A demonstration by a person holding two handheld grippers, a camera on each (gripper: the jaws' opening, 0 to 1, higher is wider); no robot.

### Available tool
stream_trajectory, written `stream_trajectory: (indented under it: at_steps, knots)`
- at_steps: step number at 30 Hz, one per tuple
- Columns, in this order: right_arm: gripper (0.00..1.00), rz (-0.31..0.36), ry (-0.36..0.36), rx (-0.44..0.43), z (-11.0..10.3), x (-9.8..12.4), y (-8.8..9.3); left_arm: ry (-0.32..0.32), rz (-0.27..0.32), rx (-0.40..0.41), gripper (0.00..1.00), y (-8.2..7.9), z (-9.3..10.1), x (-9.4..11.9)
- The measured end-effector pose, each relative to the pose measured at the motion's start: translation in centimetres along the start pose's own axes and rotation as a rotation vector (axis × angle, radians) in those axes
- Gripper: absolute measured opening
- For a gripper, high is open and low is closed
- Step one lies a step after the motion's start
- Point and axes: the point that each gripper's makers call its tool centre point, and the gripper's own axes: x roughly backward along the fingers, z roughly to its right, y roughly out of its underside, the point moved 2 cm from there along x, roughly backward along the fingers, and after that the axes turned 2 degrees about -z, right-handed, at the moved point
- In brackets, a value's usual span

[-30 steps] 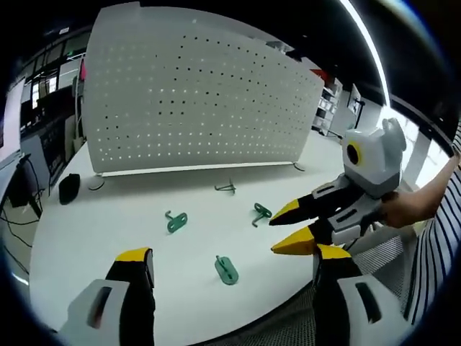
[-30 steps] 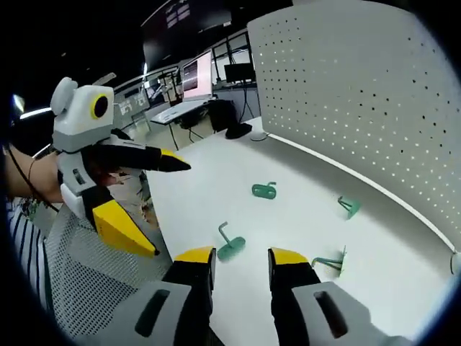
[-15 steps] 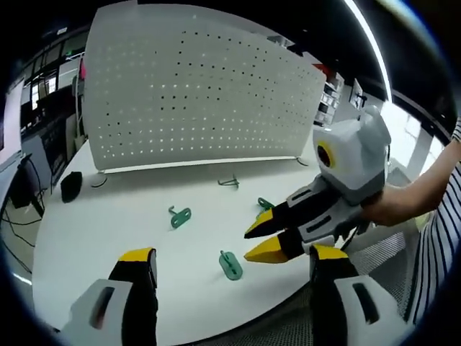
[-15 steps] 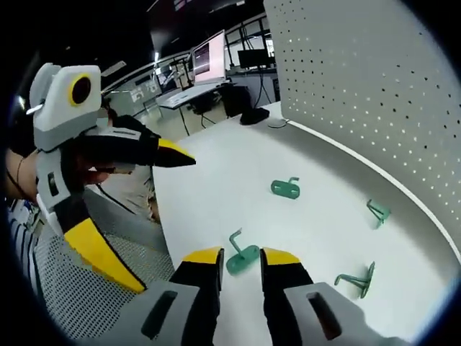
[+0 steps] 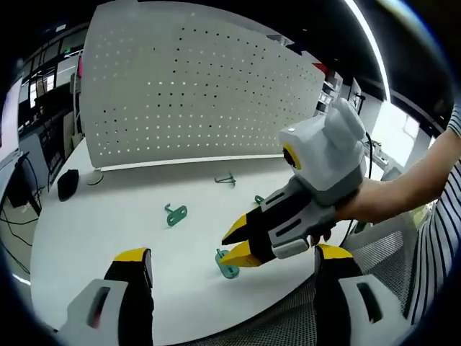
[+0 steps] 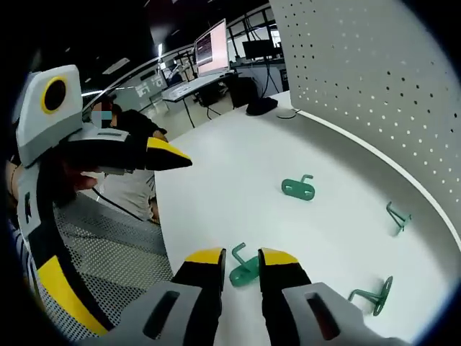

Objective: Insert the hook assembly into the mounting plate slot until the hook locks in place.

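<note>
A green hook (image 6: 243,270) lies on the white table (image 6: 216,187) right between the yellow tips of my right gripper (image 6: 242,258), whose jaws stand a narrow gap apart on either side of it. In the left gripper view the right gripper (image 5: 235,245) reaches in from the right, tips down at that same hook (image 5: 227,265). My left gripper (image 5: 232,258) is wide open and holds nothing. The white perforated mounting plate (image 5: 194,94) stands upright at the table's far side. It also shows in the right gripper view, as the pegboard (image 6: 360,65).
Three more green hooks (image 5: 175,213) (image 5: 227,179) (image 6: 374,294) lie scattered on the table. A black object (image 5: 67,184) sits near the plate's left end. One yellow finger (image 6: 155,151) of the left gripper crosses the right gripper view. Desks with monitors (image 6: 209,54) stand behind.
My right gripper has moved down and in over the near hook, and its jaws have narrowed around it. The left gripper has stayed open and almost still.
</note>
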Motion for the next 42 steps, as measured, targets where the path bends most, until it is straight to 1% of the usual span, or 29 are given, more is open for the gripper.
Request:
stream_trajectory:
  at_steps: [7, 10, 12, 15, 16, 20, 23, 33, 37, 39, 42]
  knots:
    - [0.14, -0.040, -0.015, 0.006, -0.3, -1.1, 0.3, 0.006, -0.004, 0.001, 0.96, 0.1, 0.1, -0.1]
    - [0.13, -0.048, -0.008, 0.013, -0.4, -1.5, 0.3, 0.004, -0.006, 0.001, 0.95, 0.1, 0.1, -0.1]
    - [0.10, -0.058, 0.002, 0.027, -0.3, -1.7, 0.5, 0.003, -0.006, 0.001, 0.95, 0.1, 0.1, -0.1]
    - [0.05, -0.067, 0.012, 0.011, 0.2, -1.7, 0.7, 0.005, -0.009, -0.002, 0.95, 0.2, 0.1, -0.1]
    - [0.04, -0.069, 0.014, 0.010, 0.3, -1.7, 0.8, 0.005, -0.008, -0.004, 0.95, 0.2, 0.1, -0.1]
    - [0.04, -0.063, 0.023, -0.003, 0.7, -1.4, 0.8, 0.002, -0.007, -0.004, 0.95, 0.2, 0.1, -0.1]
    - [0.03, -0.056, 0.037, 0.004, 1.0, -1.2, 0.8, 0.003, -0.007, -0.006, 0.95, 0.2, 0.1, -0.1]
    - [0.01, -0.042, 0.052, 0.017, 1.5, -0.5, 0.8, 0.001, -0.012, -0.009, 0.94, 0.3, 0.1, -0.1]
    - [0.00, -0.008, 0.071, 0.031, 1.8, 0.4, 0.4, -0.005, -0.011, -0.008, 0.93, 0.3, 0.0, 0.0]
    - [0.00, 0.032, 0.086, 0.033, 2.2, 1.2, -0.3, -0.004, -0.011, 0.001, 0.93, 0.2, -0.1, 0.0]
    - [0.00, 0.088, 0.091, 0.016, 2.8, 2.7, -1.2, 0.001, -0.018, 0.044, 0.92, 0.2, -0.5, -0.2]
